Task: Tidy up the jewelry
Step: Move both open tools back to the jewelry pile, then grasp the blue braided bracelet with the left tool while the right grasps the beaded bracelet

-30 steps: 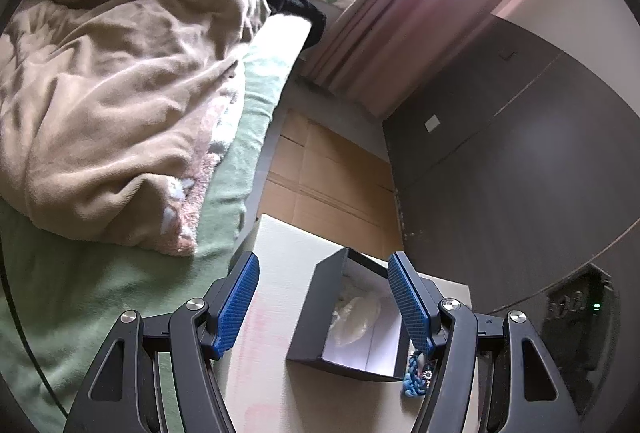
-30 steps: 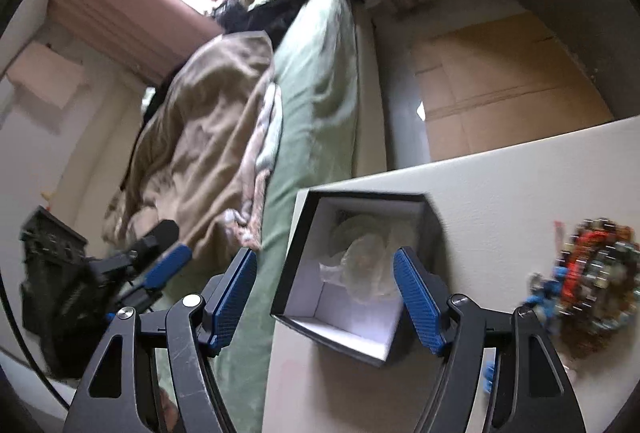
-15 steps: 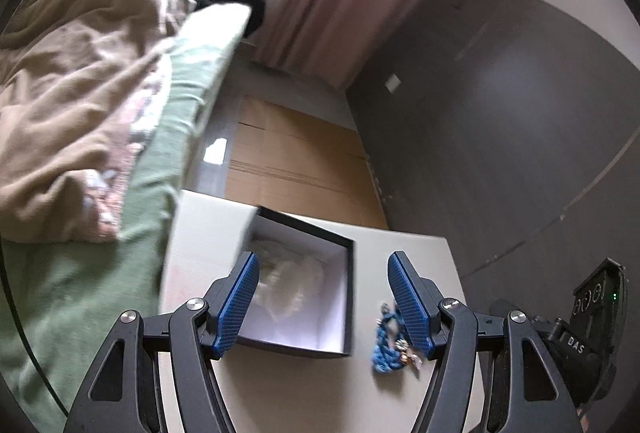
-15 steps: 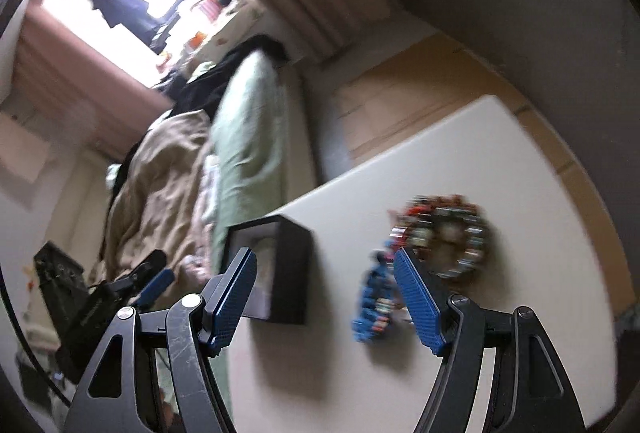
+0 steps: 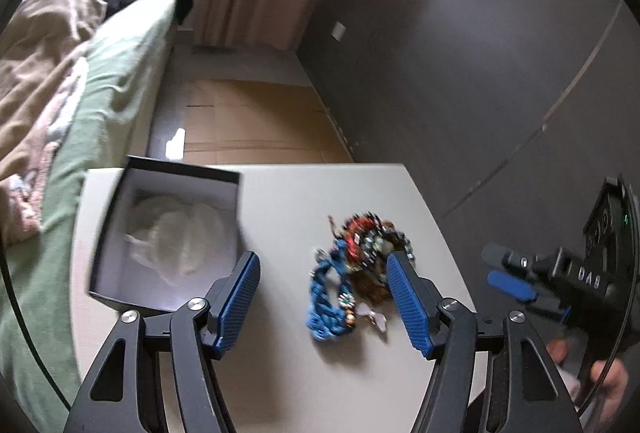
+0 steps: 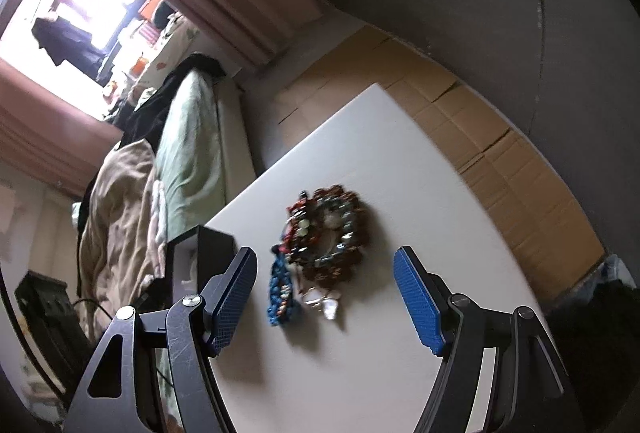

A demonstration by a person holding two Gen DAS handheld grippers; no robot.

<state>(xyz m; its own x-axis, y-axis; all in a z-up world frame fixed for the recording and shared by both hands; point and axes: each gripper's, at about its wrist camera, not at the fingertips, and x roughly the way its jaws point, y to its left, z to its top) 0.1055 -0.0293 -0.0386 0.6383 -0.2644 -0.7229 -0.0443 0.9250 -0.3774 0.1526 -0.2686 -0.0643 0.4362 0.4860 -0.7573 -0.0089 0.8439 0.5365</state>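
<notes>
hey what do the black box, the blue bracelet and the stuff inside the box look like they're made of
Black box: likely rigid cardboard, matte black outside, white inside, with thin straight walls. Blue bracelet: looks like braided or knotted cord with small beads; blur leaves it unsure. White filling: crinkly and slightly translucent, probably thin plastic or tissue.

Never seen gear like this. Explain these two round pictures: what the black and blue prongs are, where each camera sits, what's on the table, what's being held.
A person holds one handheld claw in each hand; no robot arm. Each round picture comes from a fisheye camera on a claw, looking along its two blue-padded fingers. The left claw and right claw both stand open and hold nothing. On the white table lie a blue bracelet, a tangle of beaded bracelets, and an open black box with crumpled wrapping inside.
</notes>
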